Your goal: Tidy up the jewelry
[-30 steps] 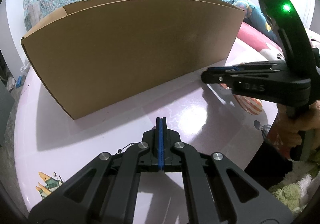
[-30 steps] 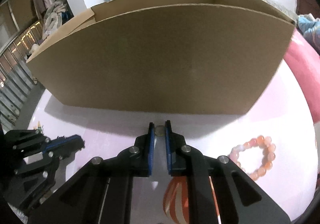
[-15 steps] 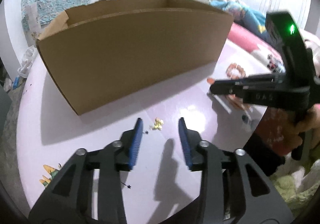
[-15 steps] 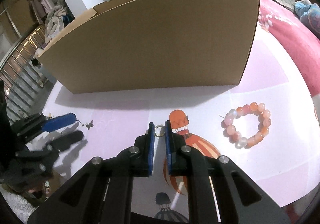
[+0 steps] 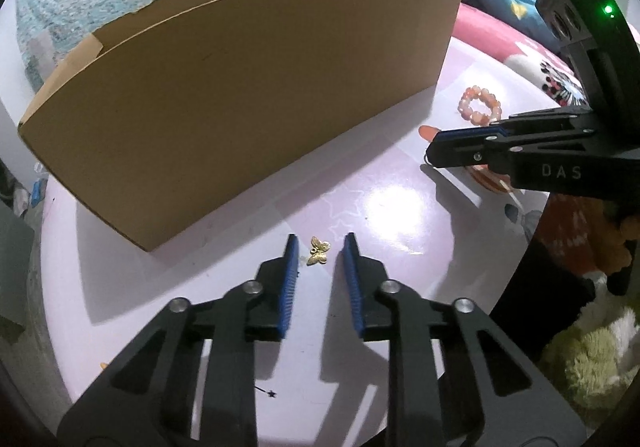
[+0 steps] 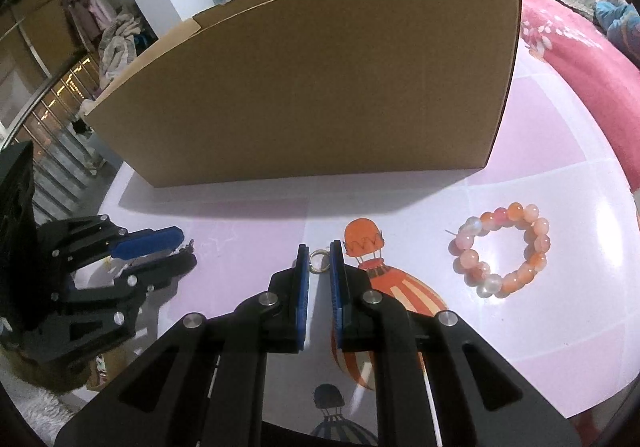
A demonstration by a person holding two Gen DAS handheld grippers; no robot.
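Up close, the left gripper (image 5: 320, 253) has its blue pads spread, with a small gold butterfly charm (image 5: 318, 251) lying on the pink table (image 5: 240, 247) between the tips, touching neither. At 12 o'clock a box (image 5: 248, 95) hides its own inside. The right gripper (image 6: 319, 261) pinches a thin ring (image 6: 319, 261) by its edges, part of it hidden behind the pads. At 3 o'clock from it lies a bead bracelet (image 6: 504, 249), apart from everything.
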